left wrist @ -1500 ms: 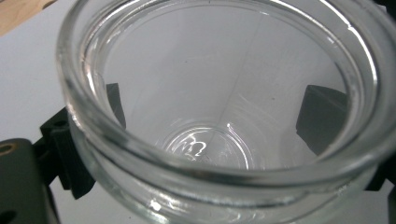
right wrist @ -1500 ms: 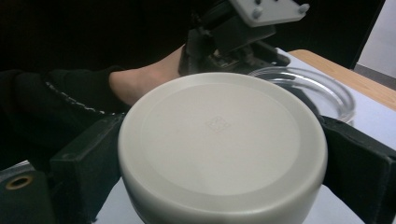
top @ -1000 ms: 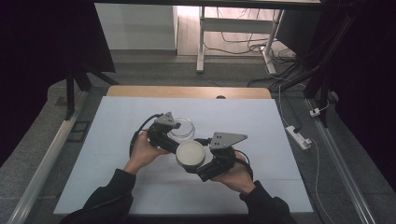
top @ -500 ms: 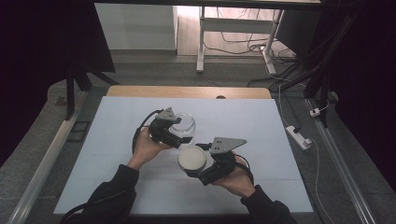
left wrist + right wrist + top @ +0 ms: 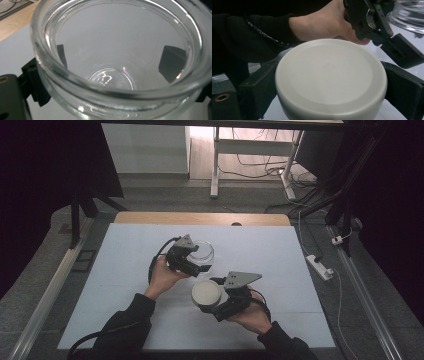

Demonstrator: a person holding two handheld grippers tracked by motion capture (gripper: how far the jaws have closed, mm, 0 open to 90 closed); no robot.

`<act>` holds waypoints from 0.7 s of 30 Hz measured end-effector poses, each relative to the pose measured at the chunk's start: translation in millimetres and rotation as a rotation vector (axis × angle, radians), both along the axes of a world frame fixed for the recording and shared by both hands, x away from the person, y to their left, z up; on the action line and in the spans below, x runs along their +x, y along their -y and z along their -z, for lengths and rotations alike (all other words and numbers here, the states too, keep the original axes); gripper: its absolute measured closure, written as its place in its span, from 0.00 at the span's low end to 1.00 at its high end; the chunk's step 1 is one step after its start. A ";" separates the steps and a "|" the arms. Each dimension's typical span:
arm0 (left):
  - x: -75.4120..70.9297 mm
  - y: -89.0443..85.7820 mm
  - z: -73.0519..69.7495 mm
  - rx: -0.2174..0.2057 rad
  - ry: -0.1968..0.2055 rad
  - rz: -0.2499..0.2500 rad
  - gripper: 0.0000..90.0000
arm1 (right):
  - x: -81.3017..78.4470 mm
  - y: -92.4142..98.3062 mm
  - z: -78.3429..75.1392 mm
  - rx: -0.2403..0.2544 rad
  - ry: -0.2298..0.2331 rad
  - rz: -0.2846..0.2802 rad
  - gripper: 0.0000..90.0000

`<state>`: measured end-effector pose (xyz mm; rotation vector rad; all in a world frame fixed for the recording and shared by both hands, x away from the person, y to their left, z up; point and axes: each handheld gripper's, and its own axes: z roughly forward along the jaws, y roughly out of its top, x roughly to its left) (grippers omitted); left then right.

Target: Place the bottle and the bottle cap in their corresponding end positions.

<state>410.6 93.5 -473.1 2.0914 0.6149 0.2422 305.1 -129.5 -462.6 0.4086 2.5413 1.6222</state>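
Lid off: glass jar (image 5: 202, 253) pinched in left gripper (image 5: 196, 265) at table centre, white lid (image 5: 206, 293) clamped in right gripper (image 5: 212, 306) just beside; probably next, lid set down.

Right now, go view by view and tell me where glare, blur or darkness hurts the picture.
High view: dark surrounds, evenly lit white table.
Left gripper view: the glass jar sits so close its rim blurs, with bright glints at its base.
Right gripper view: the white lid is sharp; the sleeve is nearly black.
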 end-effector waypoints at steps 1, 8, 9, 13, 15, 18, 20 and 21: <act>0.7 1.3 0.7 0.004 0.001 0.001 0.08 | 0.5 -0.1 1.4 0.002 0.001 0.001 0.08; 5.3 8.0 7.3 0.007 -0.001 0.000 0.08 | 3.1 -2.5 11.8 -0.011 0.004 0.009 0.08; 6.1 8.5 8.3 0.008 -0.002 0.001 0.08 | 3.6 -3.0 13.5 -0.014 0.005 0.010 0.08; 8.4 8.9 12.3 0.014 -0.002 -0.006 0.08 | 5.8 -4.1 21.0 -0.026 0.020 0.017 0.08; 9.7 8.1 14.2 0.015 -0.003 -0.011 0.08 | 7.1 -4.5 24.8 -0.033 0.029 0.021 0.08; 11.4 7.4 16.9 0.018 -0.004 -0.017 0.08 | 9.4 -5.5 29.8 -0.046 0.033 0.025 0.08; 12.3 7.1 18.4 0.021 -0.005 -0.016 0.08 | 10.6 -6.3 32.8 -0.054 0.030 0.029 0.08; 12.6 7.0 19.2 0.022 -0.006 -0.017 0.08 | 11.4 -6.9 34.4 -0.058 0.031 0.030 0.08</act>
